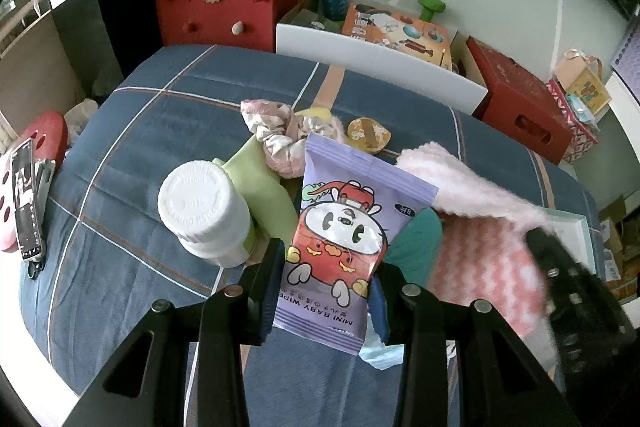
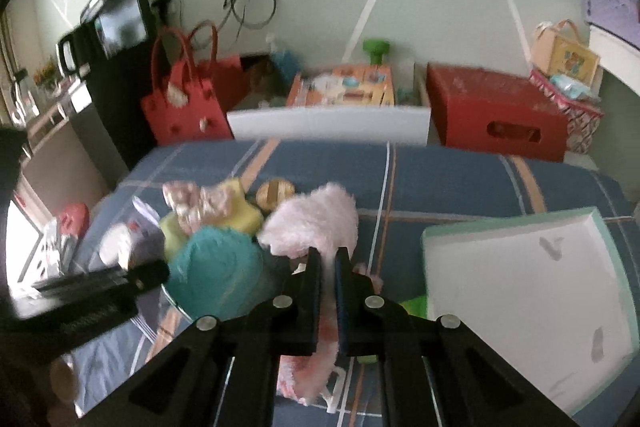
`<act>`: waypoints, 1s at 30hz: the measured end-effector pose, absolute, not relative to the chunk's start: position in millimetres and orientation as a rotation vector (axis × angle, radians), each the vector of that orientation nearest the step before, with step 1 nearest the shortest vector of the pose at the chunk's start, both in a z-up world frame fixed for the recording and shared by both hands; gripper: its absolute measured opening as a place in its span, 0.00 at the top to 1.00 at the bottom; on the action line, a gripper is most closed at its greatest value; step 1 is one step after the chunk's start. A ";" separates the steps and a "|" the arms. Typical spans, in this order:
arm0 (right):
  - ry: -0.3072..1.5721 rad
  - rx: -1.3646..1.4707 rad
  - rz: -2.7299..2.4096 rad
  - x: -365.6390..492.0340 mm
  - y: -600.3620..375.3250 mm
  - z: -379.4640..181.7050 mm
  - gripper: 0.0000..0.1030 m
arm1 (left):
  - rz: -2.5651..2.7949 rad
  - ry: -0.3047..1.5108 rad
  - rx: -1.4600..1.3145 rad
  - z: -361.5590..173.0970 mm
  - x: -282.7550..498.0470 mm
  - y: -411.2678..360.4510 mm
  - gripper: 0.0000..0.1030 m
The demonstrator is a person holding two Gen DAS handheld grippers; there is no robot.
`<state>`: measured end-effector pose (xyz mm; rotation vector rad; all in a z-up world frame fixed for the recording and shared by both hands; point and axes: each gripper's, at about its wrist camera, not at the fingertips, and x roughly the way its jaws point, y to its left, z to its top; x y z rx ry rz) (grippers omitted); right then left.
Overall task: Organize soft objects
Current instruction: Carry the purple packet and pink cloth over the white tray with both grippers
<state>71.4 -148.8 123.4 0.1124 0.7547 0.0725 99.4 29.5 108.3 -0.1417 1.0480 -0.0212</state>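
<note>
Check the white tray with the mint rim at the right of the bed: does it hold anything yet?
Empty. In the right wrist view the tray shows only its bare white floor with a few grey smudges; the pink fluffy cloth is outside it.

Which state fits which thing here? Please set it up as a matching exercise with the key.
Things:
1. baby wipes pack
2. pink fluffy cloth
3. white bottle
4. white tray

States:
A. stands upright, ungripped
B. pinched in the right gripper
C. lies empty on the bedcover
D. between the left gripper's fingers

Pairs: 1-D, 2-B, 3-A, 4-C
</note>
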 end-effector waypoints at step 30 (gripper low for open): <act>0.463 0.245 -0.191 -4.3 -254.4 209.1 0.94 | -0.175 0.918 -0.040 145.4 70.3 -30.9 0.62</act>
